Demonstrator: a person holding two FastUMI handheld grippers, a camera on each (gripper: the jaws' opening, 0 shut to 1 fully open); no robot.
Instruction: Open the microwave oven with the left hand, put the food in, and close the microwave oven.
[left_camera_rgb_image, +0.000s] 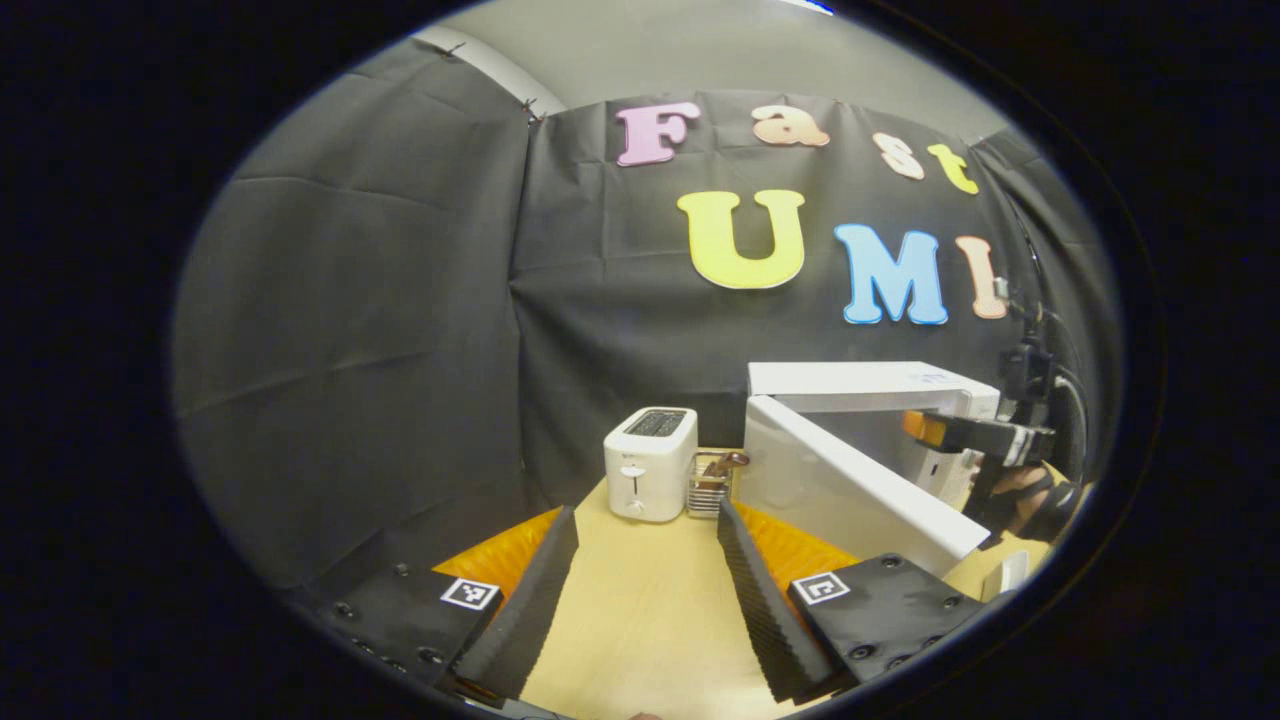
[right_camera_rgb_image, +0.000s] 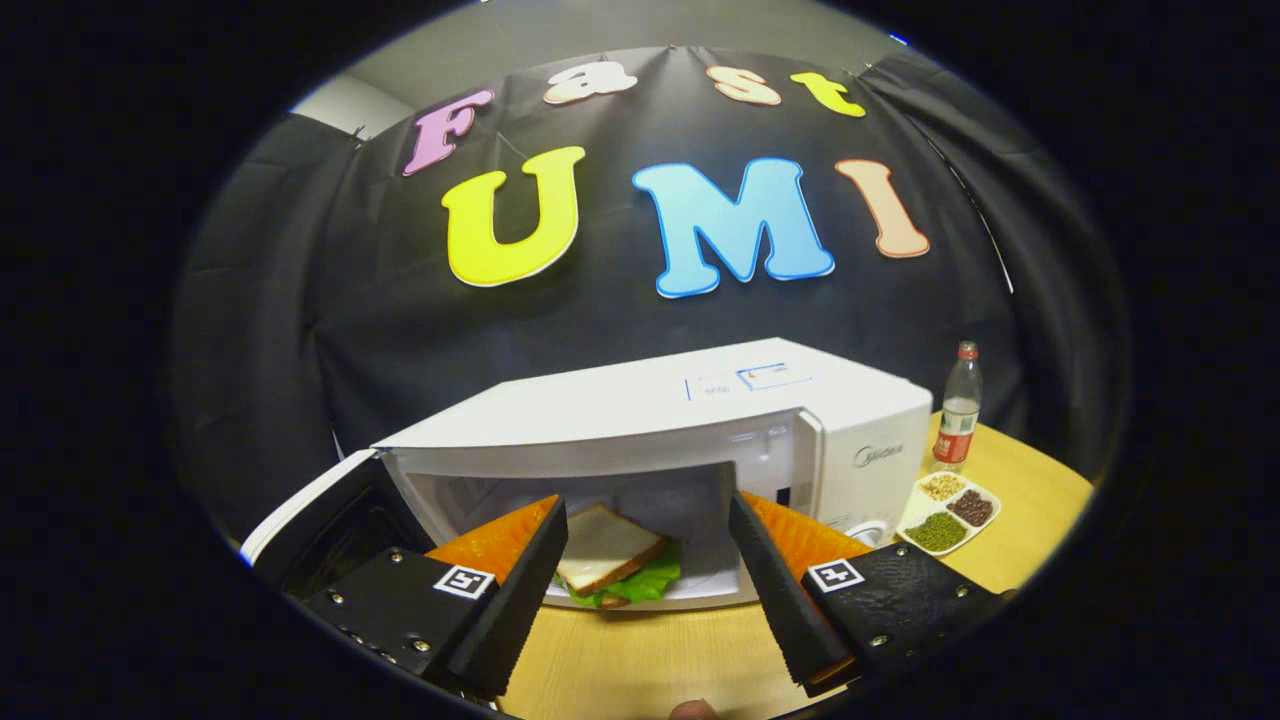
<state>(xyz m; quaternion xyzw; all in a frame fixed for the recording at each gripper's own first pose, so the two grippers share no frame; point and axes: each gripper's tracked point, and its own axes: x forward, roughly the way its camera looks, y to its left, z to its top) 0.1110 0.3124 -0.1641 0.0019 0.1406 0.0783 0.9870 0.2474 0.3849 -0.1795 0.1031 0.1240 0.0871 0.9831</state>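
The right gripper (right_camera_rgb_image: 645, 570) holds its fingers wide apart and empty in front of the open white microwave oven (right_camera_rgb_image: 700, 420), which suggests that it has let go of the food: the white-bread sandwich with green lettuce (right_camera_rgb_image: 612, 565) lies inside the cavity, near the front edge. The left gripper (left_camera_rgb_image: 645, 590) also has its fingers spread with nothing between them, above the pale wooden surface (left_camera_rgb_image: 640, 600), beside the swung-out white door (left_camera_rgb_image: 850, 490), probably placed ready to push it shut.

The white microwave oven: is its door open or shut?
Open. The white microwave oven has its door swung out leftward, exposing the cavity with a lettuce sandwich inside.
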